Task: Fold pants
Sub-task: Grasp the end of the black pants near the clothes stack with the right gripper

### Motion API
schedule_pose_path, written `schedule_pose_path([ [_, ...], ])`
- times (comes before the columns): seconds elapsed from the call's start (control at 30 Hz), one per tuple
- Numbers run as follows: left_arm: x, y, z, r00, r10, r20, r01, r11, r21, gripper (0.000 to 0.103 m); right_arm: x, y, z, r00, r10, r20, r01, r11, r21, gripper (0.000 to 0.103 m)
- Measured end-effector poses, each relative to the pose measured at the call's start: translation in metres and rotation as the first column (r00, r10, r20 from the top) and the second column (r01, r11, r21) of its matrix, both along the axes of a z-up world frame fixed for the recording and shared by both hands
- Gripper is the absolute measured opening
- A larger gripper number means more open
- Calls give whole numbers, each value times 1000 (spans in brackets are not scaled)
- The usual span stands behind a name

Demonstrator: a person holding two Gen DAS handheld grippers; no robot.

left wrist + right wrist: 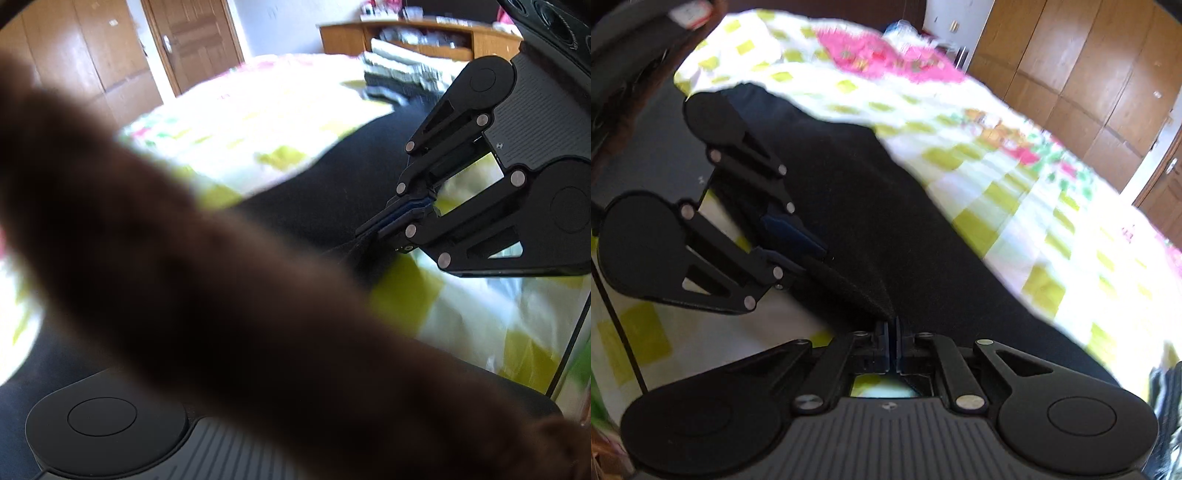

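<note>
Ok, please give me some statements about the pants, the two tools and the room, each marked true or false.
1. The right tool is shut on the black fabric pants. True.
2. The pants lie on a bare wooden floor. False: they lie on a white bed cover with yellow-green checks and pink flowers.
3. The left tool is open and holds nothing. False: in the right wrist view it is shut on the pants' edge.
4. Brown wooden wardrobe doors stand beyond the bed. True.
5. A blurred brown shape covers much of the left wrist view. True.
</note>
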State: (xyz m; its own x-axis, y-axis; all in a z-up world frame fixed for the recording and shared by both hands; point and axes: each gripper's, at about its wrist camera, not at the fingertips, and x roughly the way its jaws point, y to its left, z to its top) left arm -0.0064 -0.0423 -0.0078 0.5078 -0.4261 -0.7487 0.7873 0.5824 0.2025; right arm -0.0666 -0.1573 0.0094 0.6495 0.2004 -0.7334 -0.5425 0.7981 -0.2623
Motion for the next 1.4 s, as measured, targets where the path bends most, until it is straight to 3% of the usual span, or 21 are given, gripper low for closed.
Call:
schedule_pose_path([
  [0.1,-1,-2,-9,1000,16,-1,-16,1000,14,19,-3,8,-27,999,26,21,-24,997,-72,21],
  [0.17,-1,-2,-4,1000,26,-1,-26,1000,8,22,-2,3,-22,999,-1,40,3,999,-49,21],
  [0.27,-5,1,2,1000,11,8,-11,1000,0,23,1,-19,-4,996,-88,-12,89,994,69,28],
  [0.37,-7,1,5,1000,7,-2,-7,1000,-21,26,2,-57,10,962,-254,-103,270,940,210,42],
  [0.43,-10,-2,7,1000,2,2,-2,999,-37,26,-5,-89,18,890,-423,-171,456,840,294,45],
  [0.5,-11,-7,10,1000,-3,11,4,998,-63,27,-8,-125,18,790,-575,-215,612,712,345,45],
  [0.6,-11,-21,14,1000,-1,22,4,994,-111,28,-19,-185,16,589,-757,-282,784,452,425,46],
  [0.67,-8,-33,16,1000,-9,15,11,990,-141,29,-24,-213,13,459,-826,-327,842,288,455,46],
  [0.7,-8,-40,16,1000,-17,18,20,989,-148,30,-31,-231,10,409,-840,-356,857,219,467,46],
  [0.77,-6,-55,16,999,-40,23,43,987,-156,30,-36,-255,3,346,-842,-413,868,120,482,46],
  [0.83,-4,-66,15,998,-58,13,59,985,-161,31,-37,-266,-6,329,-821,-467,854,47,518,46],
  [0.9,-2,-76,13,997,-74,11,75,985,-153,31,-34,-273,-4,324,-828,-458,842,31,539,46],
  [0.97,-3,-81,14,996,-85,14,87,986,-141,31,-29,-274,3,328,-849,-415,826,45,561,33],
  [1.07,-3,-85,15,996,-92,19,94,986,-137,31,-23,-274,9,381,-840,-386,787,76,612,25],
  [1.13,-2,-86,15,995,-93,19,95,986,-140,34,-22,-266,23,434,-847,-309,744,143,652,25],
  [1.17,-2,-88,14,996,-93,15,94,986,-140,36,-22,-265,24,441,-850,-289,734,155,662,25],
  [1.3,-2,-93,6,995,-102,-3,101,988,-120,37,-19,-274,-4,394,-834,-385,807,113,580,26],
  [1.4,-6,-95,3,993,-120,-8,118,986,-115,37,-27,-278,-13,373,-826,-422,815,75,575,37],
])
